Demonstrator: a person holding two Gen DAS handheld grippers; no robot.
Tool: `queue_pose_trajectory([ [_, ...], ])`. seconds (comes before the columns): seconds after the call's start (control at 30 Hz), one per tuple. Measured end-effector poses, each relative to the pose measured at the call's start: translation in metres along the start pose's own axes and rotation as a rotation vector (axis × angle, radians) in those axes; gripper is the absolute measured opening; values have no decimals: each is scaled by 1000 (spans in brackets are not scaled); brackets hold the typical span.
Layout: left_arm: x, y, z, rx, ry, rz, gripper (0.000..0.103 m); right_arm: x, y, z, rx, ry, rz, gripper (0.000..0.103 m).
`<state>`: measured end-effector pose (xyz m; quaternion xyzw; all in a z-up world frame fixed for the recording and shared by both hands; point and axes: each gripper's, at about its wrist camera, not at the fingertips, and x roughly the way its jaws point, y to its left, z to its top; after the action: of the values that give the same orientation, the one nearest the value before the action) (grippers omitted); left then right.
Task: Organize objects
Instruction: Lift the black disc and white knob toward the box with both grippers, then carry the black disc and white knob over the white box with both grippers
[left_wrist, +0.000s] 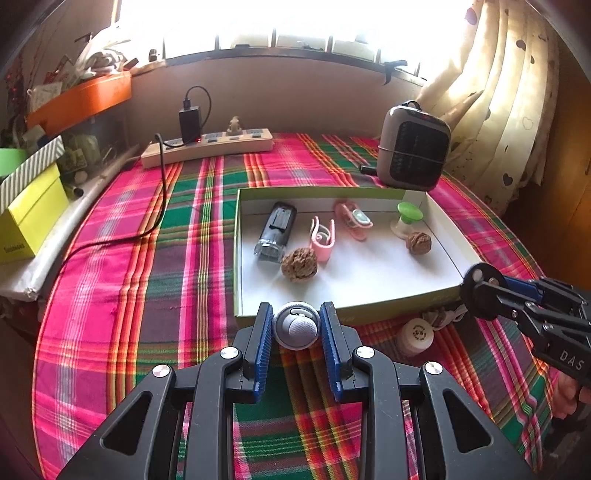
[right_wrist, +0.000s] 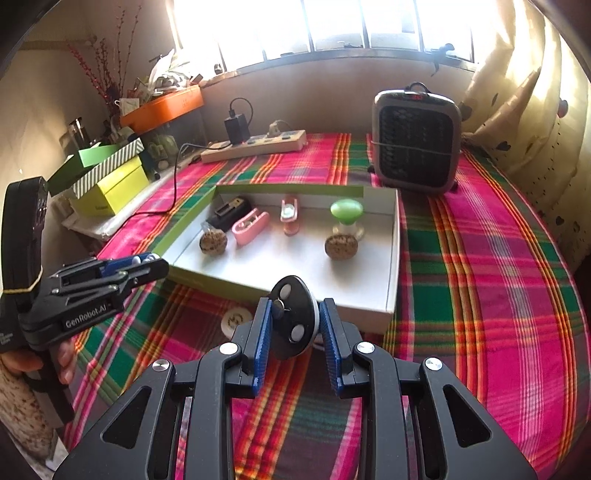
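The left gripper (left_wrist: 296, 325) was clamped on a small round grey gadget (left_wrist: 296, 325), held just short of the near wall of the white tray (left_wrist: 369, 273), while the right gripper (right_wrist: 295, 321) pinched a black disc (right_wrist: 293, 317) edge-on just off the tray's near right corner. Inside the tray lay two walnuts (left_wrist: 299, 264), a pink clip (left_wrist: 322, 238), a dark transparent-ended device (left_wrist: 276, 230), a pink-and-white gadget (left_wrist: 354, 218) and a green-topped piece (left_wrist: 408, 218). A white round cap (left_wrist: 415, 335) rested on the plaid cloth (left_wrist: 147, 295) just outside the tray's near wall, between the two grippers.
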<state>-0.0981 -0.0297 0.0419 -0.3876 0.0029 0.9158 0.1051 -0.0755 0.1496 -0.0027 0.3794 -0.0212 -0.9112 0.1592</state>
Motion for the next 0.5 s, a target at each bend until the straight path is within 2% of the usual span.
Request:
queue_pose_trajectory([
  [0.5, 10, 0, 12, 2, 0, 3, 24, 24, 3, 32, -13, 16, 51, 28],
])
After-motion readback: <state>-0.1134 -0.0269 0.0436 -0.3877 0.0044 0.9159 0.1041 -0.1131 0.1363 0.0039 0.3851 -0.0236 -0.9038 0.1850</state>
